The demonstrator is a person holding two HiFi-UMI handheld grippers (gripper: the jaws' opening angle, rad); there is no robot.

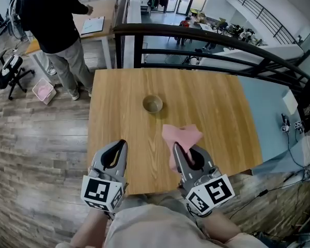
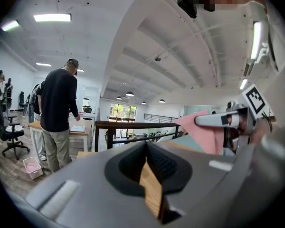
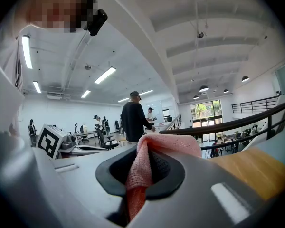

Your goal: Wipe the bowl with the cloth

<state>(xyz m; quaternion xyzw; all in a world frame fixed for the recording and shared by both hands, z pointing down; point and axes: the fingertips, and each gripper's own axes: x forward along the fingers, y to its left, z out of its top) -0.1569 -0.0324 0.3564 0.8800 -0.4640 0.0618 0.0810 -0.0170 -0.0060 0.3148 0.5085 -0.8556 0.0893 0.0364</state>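
Observation:
A small tan bowl (image 1: 152, 104) stands upright near the middle of the wooden table (image 1: 217, 112). My right gripper (image 1: 176, 148) is shut on a pink cloth (image 1: 182, 136), which spreads out above its tips, nearer to me than the bowl. In the right gripper view the cloth (image 3: 138, 172) is pinched between the shut jaws of the gripper (image 3: 145, 145). My left gripper (image 1: 122, 143) hovers over the table's near left edge, shut with nothing in it. The left gripper view shows its closed jaws (image 2: 146, 145) and, to the right, the cloth (image 2: 204, 133). Both grippers are apart from the bowl.
A dark railing (image 1: 196, 35) runs just beyond the table's far edge. A person in dark clothes (image 1: 51, 19) stands at a desk (image 1: 95, 27) to the far left. An office chair (image 1: 8, 71) and a pink bin (image 1: 43, 90) are on the wood floor at left.

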